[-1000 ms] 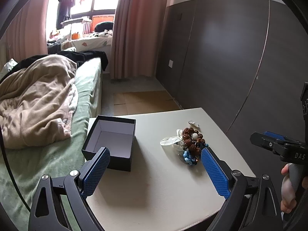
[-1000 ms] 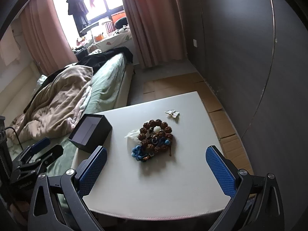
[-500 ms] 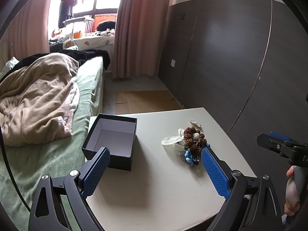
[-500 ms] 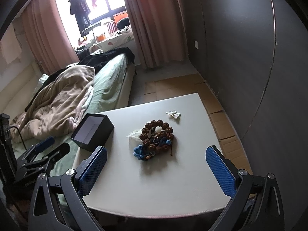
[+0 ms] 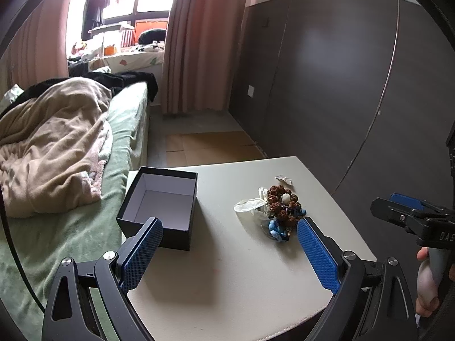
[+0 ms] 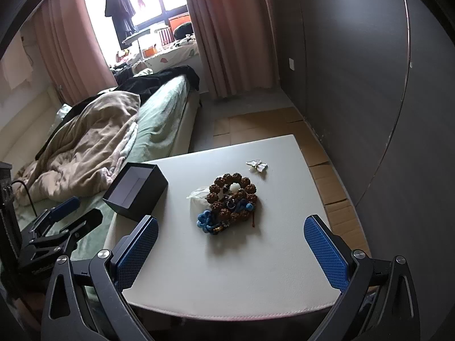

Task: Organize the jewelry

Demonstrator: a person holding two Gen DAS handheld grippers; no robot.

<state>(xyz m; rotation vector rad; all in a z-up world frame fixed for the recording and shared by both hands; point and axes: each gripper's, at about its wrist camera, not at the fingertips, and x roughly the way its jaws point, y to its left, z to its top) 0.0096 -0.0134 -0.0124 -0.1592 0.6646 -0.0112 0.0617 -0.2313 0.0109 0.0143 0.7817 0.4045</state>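
A pile of jewelry (image 6: 231, 201) lies on the white table (image 6: 227, 270): a brown bead bracelet (image 5: 281, 206), blue beaded pieces (image 6: 206, 221) and a clear bag (image 5: 247, 206). A small butterfly brooch (image 6: 257, 165) lies apart behind it. An open black box (image 5: 160, 206) with a pale inside stands at the table's left; it also shows in the right wrist view (image 6: 136, 190). My left gripper (image 5: 229, 255) is open and empty above the table's front. My right gripper (image 6: 231, 251) is open and empty, in front of the pile.
A bed (image 5: 85, 199) with a beige blanket (image 5: 48, 147) runs along the table's left side. A dark panelled wall (image 5: 341, 99) stands at the right. Cardboard (image 6: 327, 176) lies on the floor beyond the table.
Both grippers have shifted slightly; the table and pile sit a little nearer in the right wrist view. The jewelry and box have not moved.
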